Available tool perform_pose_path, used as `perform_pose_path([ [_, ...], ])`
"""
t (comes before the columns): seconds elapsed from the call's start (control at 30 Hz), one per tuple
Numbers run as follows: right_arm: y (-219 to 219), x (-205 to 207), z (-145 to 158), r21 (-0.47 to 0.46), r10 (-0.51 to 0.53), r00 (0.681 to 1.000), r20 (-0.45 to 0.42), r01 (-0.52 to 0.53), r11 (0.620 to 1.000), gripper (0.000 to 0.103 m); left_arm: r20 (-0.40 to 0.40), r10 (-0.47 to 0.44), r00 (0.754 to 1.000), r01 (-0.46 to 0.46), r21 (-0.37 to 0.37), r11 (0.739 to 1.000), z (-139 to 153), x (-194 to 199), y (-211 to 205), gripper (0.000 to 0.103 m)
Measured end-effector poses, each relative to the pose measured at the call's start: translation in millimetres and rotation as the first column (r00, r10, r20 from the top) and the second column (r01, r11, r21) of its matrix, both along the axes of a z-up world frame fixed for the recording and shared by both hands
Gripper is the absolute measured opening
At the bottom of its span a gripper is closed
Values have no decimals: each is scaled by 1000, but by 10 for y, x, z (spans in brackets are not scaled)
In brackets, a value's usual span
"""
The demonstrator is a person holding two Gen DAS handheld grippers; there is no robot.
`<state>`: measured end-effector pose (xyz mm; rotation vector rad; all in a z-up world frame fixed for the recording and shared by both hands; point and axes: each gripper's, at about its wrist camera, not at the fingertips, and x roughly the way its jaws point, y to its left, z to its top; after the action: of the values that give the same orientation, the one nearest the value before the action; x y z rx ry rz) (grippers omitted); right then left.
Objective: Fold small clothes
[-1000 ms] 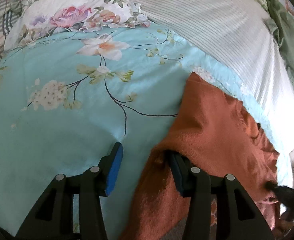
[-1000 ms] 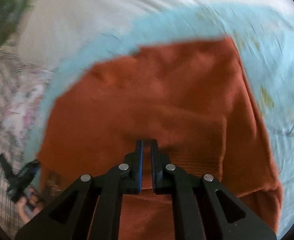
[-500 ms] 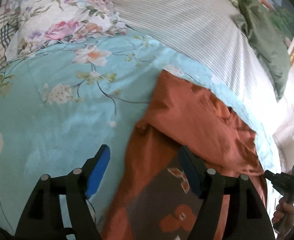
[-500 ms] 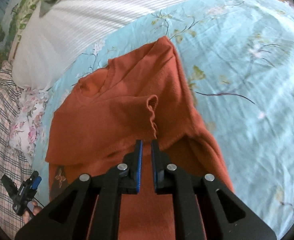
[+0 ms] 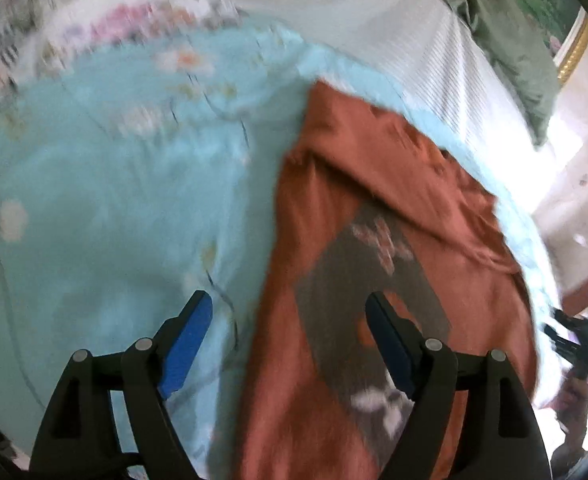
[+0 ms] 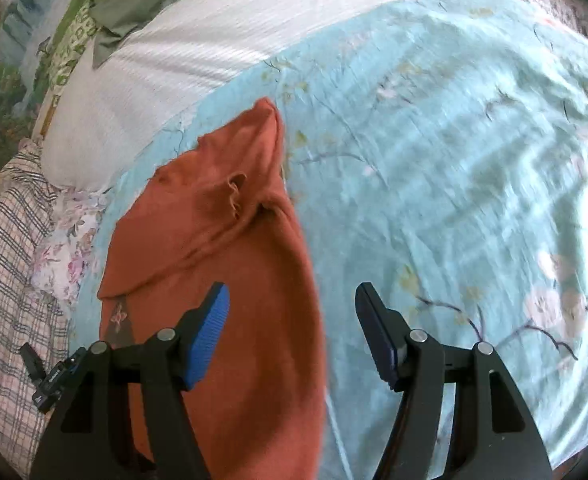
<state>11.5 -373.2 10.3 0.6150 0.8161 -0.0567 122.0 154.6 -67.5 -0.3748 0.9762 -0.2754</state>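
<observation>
A rust-orange small sweater [image 5: 357, 208] lies on the light blue floral bedspread [image 5: 106, 208], with one sleeve folded across its body and a grey printed patch [image 5: 357, 280] showing. It also shows in the right wrist view [image 6: 230, 264], narrow and long. My left gripper [image 5: 288, 332] is open and empty above the sweater's left edge. My right gripper [image 6: 292, 324] is open and empty above the sweater's right edge. Neither touches the cloth.
A white striped pillow [image 6: 198, 44] and a green pillow [image 5: 505, 40] lie beyond the sweater. A floral pillow [image 5: 126, 12] and a plaid blanket [image 6: 2, 264] lie at the side. The other gripper [image 6: 50, 376] shows at the left edge. The bedspread [image 6: 473, 184] stretches wide.
My right gripper has opened and let go of the sweater, then pulled back. My left gripper has opened wider and drawn away, so more of the sweater shows.
</observation>
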Motion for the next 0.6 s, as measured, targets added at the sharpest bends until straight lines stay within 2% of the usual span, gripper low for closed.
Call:
perform_pose_path([
  [0.1,29,-7,-141,55,77,997,-26,-75,996,66,-21,-91,996,89,-77,993,-132,-126,21,80],
  [0.2,245,-19,-281,94,207,977,-45,-203,975,66,1,-151,988,151,-67,986,-132,-284,-5,80],
  [0.33,560,-133,-311,69,347,937,-30,-344,936,66,6,-188,982,188,-99,977,-140,-461,2,80],
  [0.4,603,-207,-313,53,365,931,-23,-363,930,66,12,-196,980,196,-104,975,-136,-568,6,80],
  [0.6,552,-363,-380,146,423,906,13,-420,896,66,38,-240,970,243,-142,960,-172,-896,-46,78],
])
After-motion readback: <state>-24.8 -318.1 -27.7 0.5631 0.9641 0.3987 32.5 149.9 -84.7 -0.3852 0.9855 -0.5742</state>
